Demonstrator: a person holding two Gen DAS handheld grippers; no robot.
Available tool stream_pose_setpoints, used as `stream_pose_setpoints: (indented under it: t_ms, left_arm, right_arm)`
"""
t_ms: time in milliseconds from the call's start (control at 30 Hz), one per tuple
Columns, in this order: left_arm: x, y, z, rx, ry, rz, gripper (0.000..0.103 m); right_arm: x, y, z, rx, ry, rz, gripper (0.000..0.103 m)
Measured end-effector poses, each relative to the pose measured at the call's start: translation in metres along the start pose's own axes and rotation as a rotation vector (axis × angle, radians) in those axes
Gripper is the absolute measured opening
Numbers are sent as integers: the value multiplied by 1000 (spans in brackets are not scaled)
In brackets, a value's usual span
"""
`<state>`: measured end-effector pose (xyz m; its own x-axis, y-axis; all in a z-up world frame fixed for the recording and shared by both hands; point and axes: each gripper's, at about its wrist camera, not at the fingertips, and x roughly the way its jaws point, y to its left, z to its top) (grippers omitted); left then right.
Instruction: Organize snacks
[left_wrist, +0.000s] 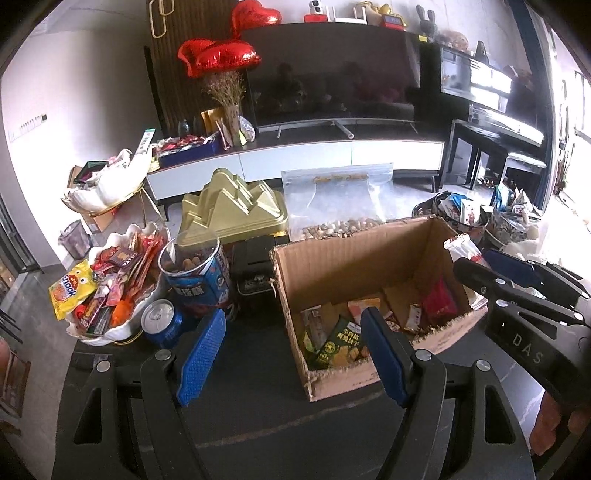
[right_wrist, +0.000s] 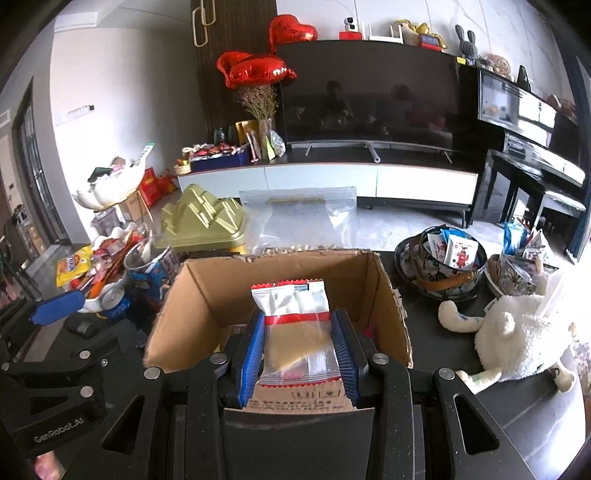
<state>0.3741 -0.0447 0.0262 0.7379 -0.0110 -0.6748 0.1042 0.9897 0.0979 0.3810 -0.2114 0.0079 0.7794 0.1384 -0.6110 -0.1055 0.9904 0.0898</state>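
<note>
Right hand-held gripper (right_wrist: 298, 345) is clamped on a snack packet (right_wrist: 295, 325), hanging over the open cardboard box (right_wrist: 207, 291). If the slick wrapper slides out early it could catch the rim and land on the tabletop (right_wrist: 517, 424). Left hand-held gripper (left_wrist: 291, 354) is spread apart, empty, near the box.

Far across the room you see a dark television (right_wrist: 369, 99) on a white cabinet (right_wrist: 325, 181), red heart balloons (right_wrist: 255, 70) to its left, and a white plush toy (right_wrist: 517, 339) on the tabletop (right_wrist: 517, 424) at your right.
</note>
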Motion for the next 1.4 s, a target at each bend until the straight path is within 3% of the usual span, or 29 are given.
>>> stream_pose_setpoints:
  t_ms: [167,400,533,767,1100,1400]
  left_arm:
    - [5,0,4,-6,-3,2,75]
    - [-11,-1,-3,0,-21,-11,75]
    - [-34,-1,-13,2,-50,-9,76]
    - [-83,-2,-34,8,-119,5,86]
    - [-139,-4,-76,13,-168,-1,96]
    - [-180,-6,-109,16,-200,-13,102]
  right_arm:
    - [8,-5,2,19,27,3,47]
    - [-13,0,-7,9,7,5,47]
    - [-38,4,-15,8,-15,1,53]
    - [-81,6,-36,23,-44,-7,54]
    - [-140,12,-81,33,-91,-36,74]
    - [-188,22,-111,12,-133,-81,83]
